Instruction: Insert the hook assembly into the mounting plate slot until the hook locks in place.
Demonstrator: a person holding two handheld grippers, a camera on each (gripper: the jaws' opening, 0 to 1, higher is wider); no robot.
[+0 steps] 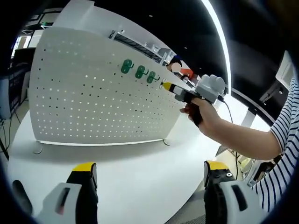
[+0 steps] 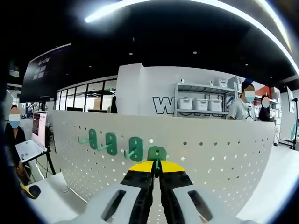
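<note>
Green plastic hook assembly point(image 2: 157, 154) pinched between closed yellow-tipped jaws of right gripper point(image 2: 156, 169), pressed against white perforated mounting plate point(image 2: 219, 149) straight ahead. Three more green hooks point(image 2: 111, 143) on plate, just left of tool. Left gripper point(image 1: 148, 173) jaws wide apart, holding nothing, above white table point(image 1: 140, 172).

We see a dark ceiling with a long curved white light strip point(image 2: 196, 3). White partition wall with large dark lettering point(image 2: 161, 103); grey metal shelving unit point(image 2: 202, 100) holding white storage bins stands against it. Row of black-framed windows point(image 2: 86, 95) at left. Open laptop point(image 2: 32, 140) sits near that side. Smooth white desk point(image 1: 140, 172) in the foreground.
</note>
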